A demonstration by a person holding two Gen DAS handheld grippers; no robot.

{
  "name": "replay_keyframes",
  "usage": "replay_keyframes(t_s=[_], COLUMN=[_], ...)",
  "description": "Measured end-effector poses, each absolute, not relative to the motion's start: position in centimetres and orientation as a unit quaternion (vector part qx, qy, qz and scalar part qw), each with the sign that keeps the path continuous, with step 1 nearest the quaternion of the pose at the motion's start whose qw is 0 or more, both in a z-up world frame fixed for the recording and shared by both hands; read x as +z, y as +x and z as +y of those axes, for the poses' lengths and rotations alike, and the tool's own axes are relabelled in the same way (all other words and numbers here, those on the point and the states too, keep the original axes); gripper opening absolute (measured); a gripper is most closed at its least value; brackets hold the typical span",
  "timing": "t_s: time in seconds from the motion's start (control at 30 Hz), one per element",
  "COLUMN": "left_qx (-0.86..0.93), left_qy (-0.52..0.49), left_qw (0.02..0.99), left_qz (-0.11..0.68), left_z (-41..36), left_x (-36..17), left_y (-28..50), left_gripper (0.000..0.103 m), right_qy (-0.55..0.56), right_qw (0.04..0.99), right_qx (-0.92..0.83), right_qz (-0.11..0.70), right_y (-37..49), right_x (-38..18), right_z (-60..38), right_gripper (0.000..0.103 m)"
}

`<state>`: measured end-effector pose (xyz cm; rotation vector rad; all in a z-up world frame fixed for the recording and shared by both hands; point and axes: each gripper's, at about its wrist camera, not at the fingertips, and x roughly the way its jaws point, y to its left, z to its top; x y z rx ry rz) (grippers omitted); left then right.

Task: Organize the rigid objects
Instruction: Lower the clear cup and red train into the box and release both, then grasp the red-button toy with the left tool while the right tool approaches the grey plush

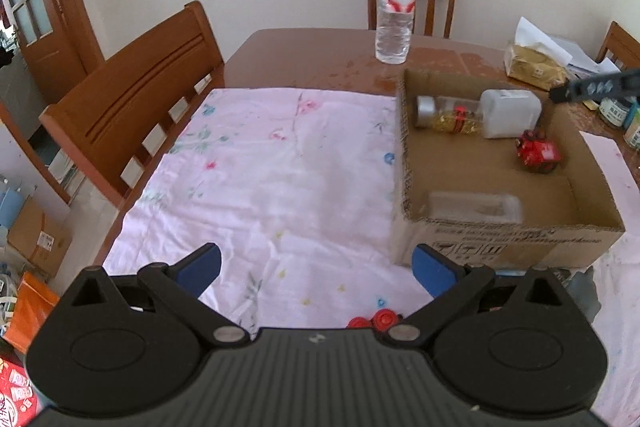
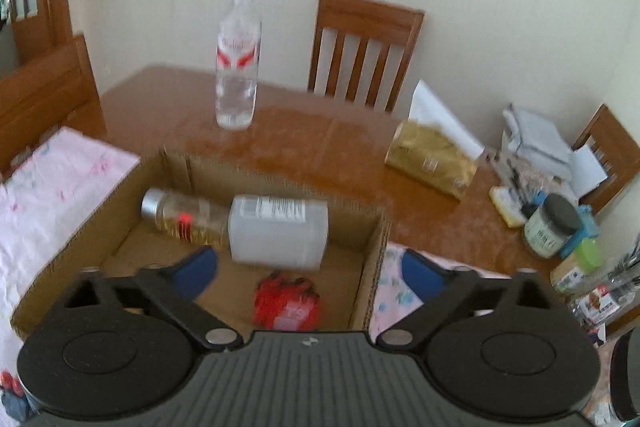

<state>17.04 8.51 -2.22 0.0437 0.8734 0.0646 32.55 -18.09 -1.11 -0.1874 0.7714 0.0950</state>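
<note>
1. Left wrist view: the left gripper [image 1: 318, 269] is spread wide and holds nothing. It is above the pink flowery cloth [image 1: 272, 167] on the brown table [image 1: 320, 55].
2. A cardboard box [image 1: 508, 235] sits on the right side of the cloth. Its top is open.
3. Inside the box, at the far wall, a glass bottle with a silver cap [image 1: 444, 115] lies on its side. A white plastic bottle [image 1: 510, 113] lies on its side too, touching it.
4. A small red thing [image 1: 538, 153] sits in the box near the right wall. I cannot tell what it is.
5. A clear plastic tub [image 1: 474, 205] is at the near wall of the box. It looks blurry.
6. A water bottle [image 1: 394, 7] stands up straight on the bare table, behind the box.
7. Two little red caps [image 1: 374, 321] peek out just in front of the gripper body, near the bottom of the picture.
8. The tip of the right gripper [image 1: 592, 87] shows as a dark bar at the right edge, above the box's far right corner.
9. Right wrist view: the right gripper [image 2: 310, 273] is spread wide too and holds nothing. It hangs over the box [image 2: 372, 267].
10. The small red thing [image 2: 288, 301] lies below, between the two blue fingers [image 2: 196, 271].
11. The glass bottle [image 2: 184, 215] and the white bottle [image 2: 278, 229] lie together at the back of the box.
12. The water bottle [image 2: 237, 59] stands behind the box. A gold pack [image 2: 432, 159] and some jars [image 2: 552, 225] sit on the table to the right.
</note>
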Motion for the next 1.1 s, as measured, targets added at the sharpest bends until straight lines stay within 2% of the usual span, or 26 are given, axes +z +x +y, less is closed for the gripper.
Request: replay_keyframes(t_s=[0.73,1.1], left_qx=[-0.005,-0.072], left_qy=[0.033,0.052], left_qw=[0.899,0.887], left_qz=[0.438,0.454], left_z=[9.7,8.5], left_x=[-3.7,-4.9], left_y=[17.3,16.1], left_gripper=[0.101,0.101], right_qy=[-0.032,-0.065], right_qw=[0.916,0.875], right_qx=[0.056,0.093], right_qz=[0.397,0.470], right_y=[22.1,17.1], right_x=[-1.2,-7.0], right_z=[-19.1,-17.2], right_gripper=[0.103,0.103])
